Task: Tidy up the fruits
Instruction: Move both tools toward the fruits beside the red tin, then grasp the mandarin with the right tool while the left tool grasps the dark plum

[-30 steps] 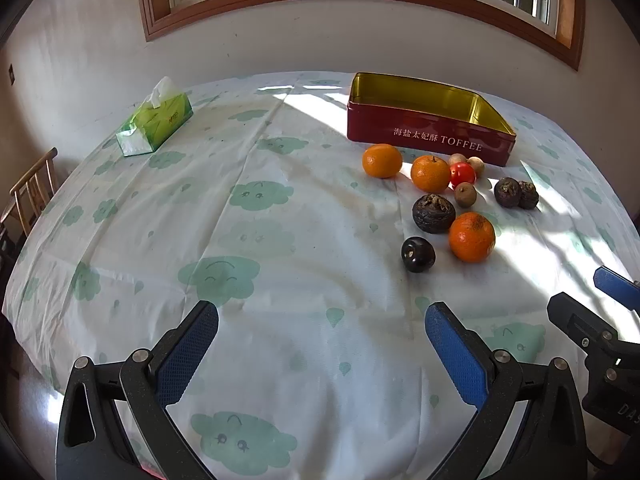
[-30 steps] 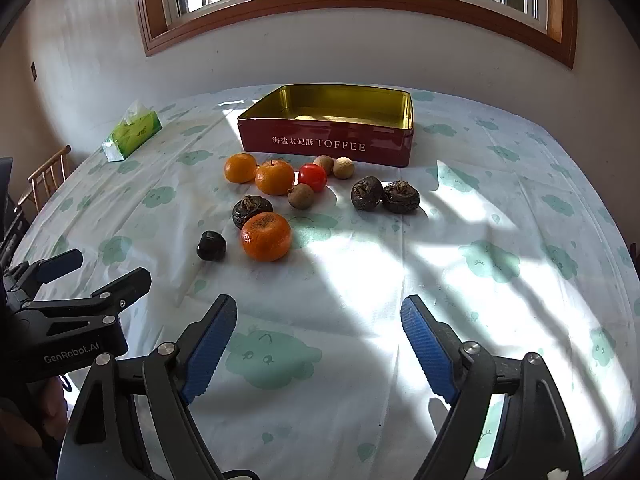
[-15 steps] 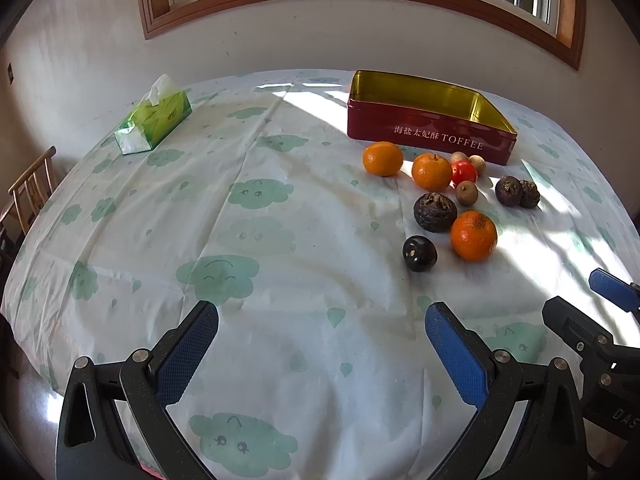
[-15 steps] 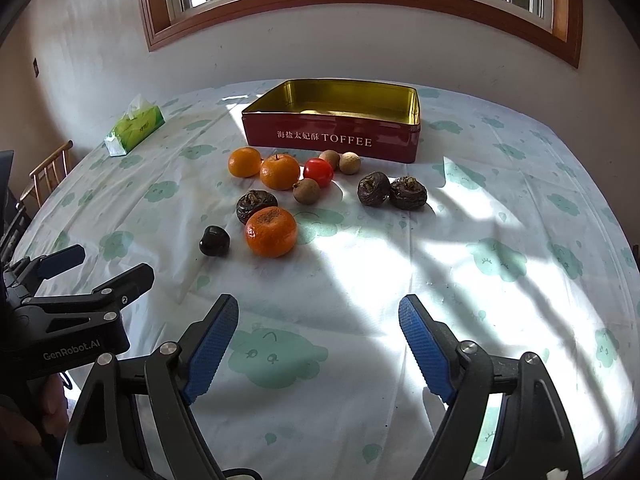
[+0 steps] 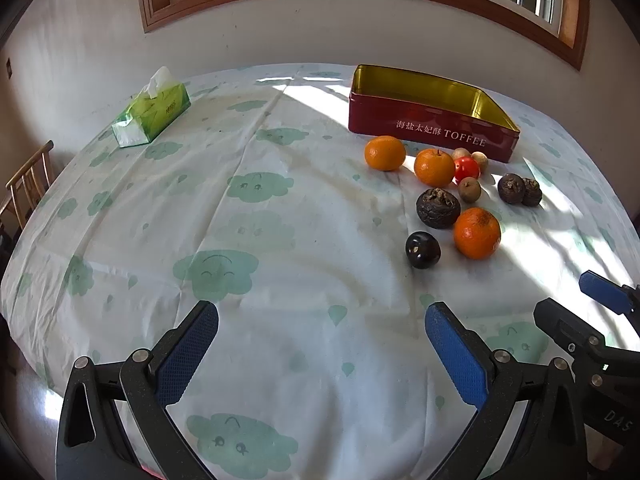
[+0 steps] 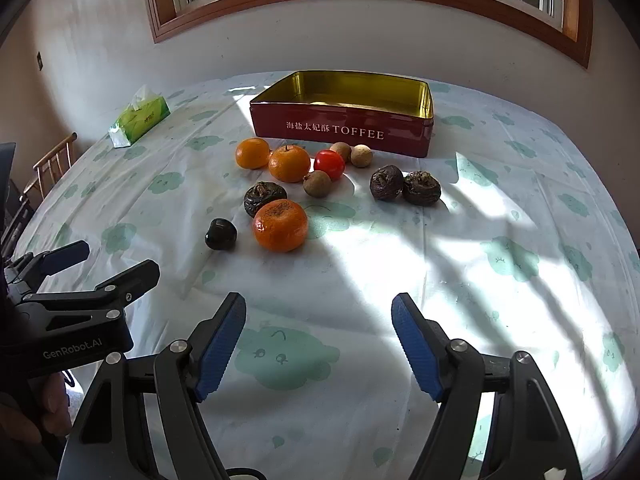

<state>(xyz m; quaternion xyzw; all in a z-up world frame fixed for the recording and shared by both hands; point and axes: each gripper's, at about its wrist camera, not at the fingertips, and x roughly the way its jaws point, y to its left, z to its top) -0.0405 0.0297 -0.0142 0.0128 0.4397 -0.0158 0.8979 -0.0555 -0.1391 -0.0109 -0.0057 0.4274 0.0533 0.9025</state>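
Room: sunlit window over a worktop (image 6: 500, 320) under a white cloth printed with green clouds; a green tissue box (image 5: 154, 108) sits towards the far left corner.
Tin: open red toffee tin (image 6: 344, 128) near the far edge, gold inside; hardly anything shows in it.
Fruit: loose on the cloth just in front of the tin, none of it in the tin yet; the nearest orange (image 6: 281, 225) touches a wrinkled dark fruit (image 6: 264, 197), and a small black fruit (image 6: 221, 234) lies just beside them on the left.
Others: two oranges, a red tomato (image 6: 329, 164), small brown fruits and two more dark ones lie closer to the tin.
Left gripper (image 5: 320, 344): jaws wide open, holding nothing, above bare cloth near the front edge.
Right gripper (image 6: 318, 340): jaws wide open and empty, lined up roughly on the nearest orange.
Doing it well: I'd take that orange first, jaws straddling its widest part, closing gently so it neither rolls nor knocks its dark neighbour.
Change: compared with a second ago, the right view shows the fruit and tin slightly larger, so that gripper has crept forward; the left view is almost unchanged.
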